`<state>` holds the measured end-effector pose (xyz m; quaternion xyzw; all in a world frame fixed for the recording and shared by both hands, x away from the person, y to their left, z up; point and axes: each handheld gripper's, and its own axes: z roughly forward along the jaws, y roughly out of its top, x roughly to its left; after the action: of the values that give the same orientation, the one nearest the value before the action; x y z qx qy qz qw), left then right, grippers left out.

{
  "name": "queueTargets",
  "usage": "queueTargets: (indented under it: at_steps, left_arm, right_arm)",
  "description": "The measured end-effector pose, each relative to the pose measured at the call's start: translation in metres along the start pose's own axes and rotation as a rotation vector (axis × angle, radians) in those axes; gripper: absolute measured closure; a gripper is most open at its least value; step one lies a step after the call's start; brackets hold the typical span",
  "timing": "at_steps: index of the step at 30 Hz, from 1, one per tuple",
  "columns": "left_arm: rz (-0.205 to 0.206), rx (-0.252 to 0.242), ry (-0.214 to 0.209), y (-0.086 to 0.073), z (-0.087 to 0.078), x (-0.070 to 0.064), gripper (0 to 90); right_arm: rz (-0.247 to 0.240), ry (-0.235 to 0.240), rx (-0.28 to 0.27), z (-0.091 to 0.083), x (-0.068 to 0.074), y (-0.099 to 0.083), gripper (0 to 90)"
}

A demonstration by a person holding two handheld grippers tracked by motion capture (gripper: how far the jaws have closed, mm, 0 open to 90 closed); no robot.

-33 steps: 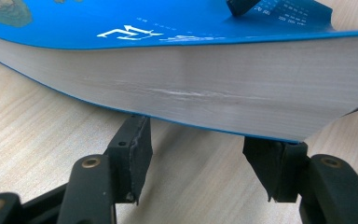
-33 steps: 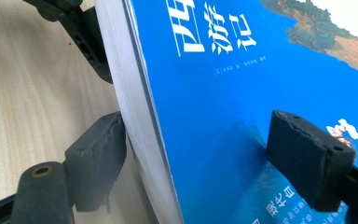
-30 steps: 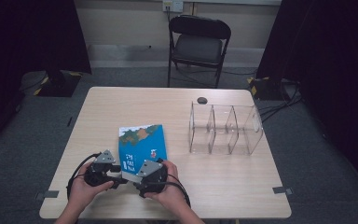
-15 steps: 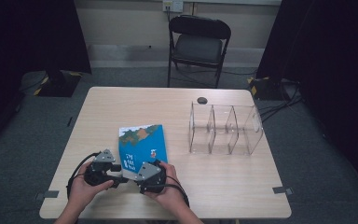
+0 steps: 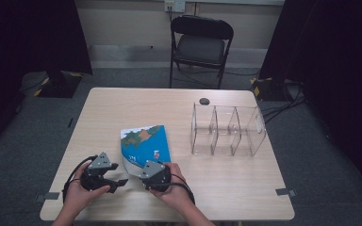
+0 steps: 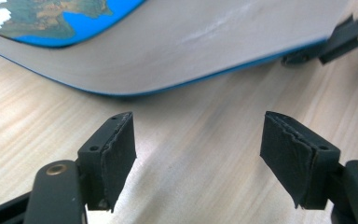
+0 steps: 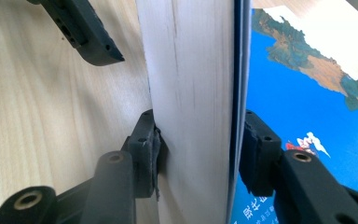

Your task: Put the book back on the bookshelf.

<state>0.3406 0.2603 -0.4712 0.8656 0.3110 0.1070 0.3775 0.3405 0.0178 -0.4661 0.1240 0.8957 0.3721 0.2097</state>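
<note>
With the right gripper point(image 7: 200, 154) jaws clamped on the near edge of the thick blue-covered paperback book point(image 5: 145, 145) lying on the wooden desk point(image 5: 226, 179), and the left gripper point(image 6: 198, 158) jaws wide and empty, the pages may sag and slip when lifted.

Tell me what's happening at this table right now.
A person is working on a blue-covered book with a handheld gripper in each hand. The right gripper is clamped on the book's near edge, one jaw under the pages and one on the cover. The left gripper is open just beside the book, touching nothing. A clear plastic divider rack stands apart on the wooden table.
</note>
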Motion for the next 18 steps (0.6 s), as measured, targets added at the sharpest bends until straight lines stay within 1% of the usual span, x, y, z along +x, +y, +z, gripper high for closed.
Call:
queueTargets:
  at_steps: [2, 3, 4, 6, 7, 8, 9, 10, 11, 12, 13, 14, 15, 16, 17, 18]
  left_arm:
    - [-0.004, 0.006, -0.003, -0.002, 0.000, -0.001, 24.1]
    - [0.017, 0.021, -0.001, -0.003, 0.000, 0.000, 23.3]
    - [0.005, 0.014, 0.001, -0.005, 0.001, 0.000, 22.5]
    - [0.010, 0.030, 0.002, -0.007, 0.001, 0.000, 21.0]
    - [-0.002, 0.024, -0.003, -0.009, 0.002, 0.000, 20.3]
    - [-0.002, 0.033, 0.002, -0.010, 0.002, 0.000, 19.8]
    - [-0.010, 0.036, -0.004, -0.011, 0.002, 0.000, 19.0]
    - [-0.002, 0.031, -0.005, -0.012, 0.003, 0.000, 18.5]
    - [-0.005, 0.041, -0.011, -0.013, 0.003, -0.001, 18.4]
    - [0.002, 0.038, -0.013, -0.013, 0.004, -0.001, 18.1]
    - [0.001, 0.045, -0.006, -0.014, 0.004, -0.002, 18.1]
    - [0.003, 0.048, -0.009, -0.014, 0.004, -0.003, 18.1]
    - [0.007, 0.055, -0.012, -0.015, 0.004, -0.004, 18.0]
    - [0.006, 0.042, -0.006, -0.016, 0.005, -0.005, 17.8]
    - [0.000, 0.042, -0.009, -0.016, 0.005, -0.005, 17.5]
    - [0.010, 0.052, -0.015, -0.017, 0.005, -0.005, 16.9]
  right_arm:
    - [-0.001, 0.009, 0.012, -0.003, -0.003, 0.001, 55.7]
    - [0.008, 0.013, 0.012, -0.005, -0.005, 0.002, 56.0]
    - [0.013, 0.018, 0.012, -0.008, -0.007, 0.004, 56.5]
    - [0.021, 0.017, 0.019, -0.013, -0.010, 0.007, 57.7]
    - [0.023, 0.021, 0.018, -0.017, -0.013, 0.010, 58.1]
    - [0.023, 0.024, 0.020, -0.020, -0.016, 0.011, 58.7]
    - [0.024, 0.023, 0.026, -0.022, -0.017, 0.013, 59.1]
    - [0.025, 0.025, 0.032, -0.024, -0.019, 0.014, 59.4]
    - [0.024, 0.026, 0.031, -0.026, -0.021, 0.016, 59.7]
    - [0.022, 0.026, 0.042, -0.028, -0.023, 0.017, 60.0]
    - [0.030, 0.025, 0.048, -0.030, -0.024, 0.019, 60.1]
    - [0.030, 0.031, 0.046, -0.031, -0.025, 0.020, 60.1]
    - [0.039, 0.035, 0.052, -0.033, -0.026, 0.022, 60.2]
    - [0.041, 0.044, 0.052, -0.034, -0.027, 0.023, 60.3]
    - [0.039, 0.047, 0.055, -0.035, -0.028, 0.024, 60.3]
    - [0.042, 0.052, 0.063, -0.036, -0.029, 0.026, 60.5]
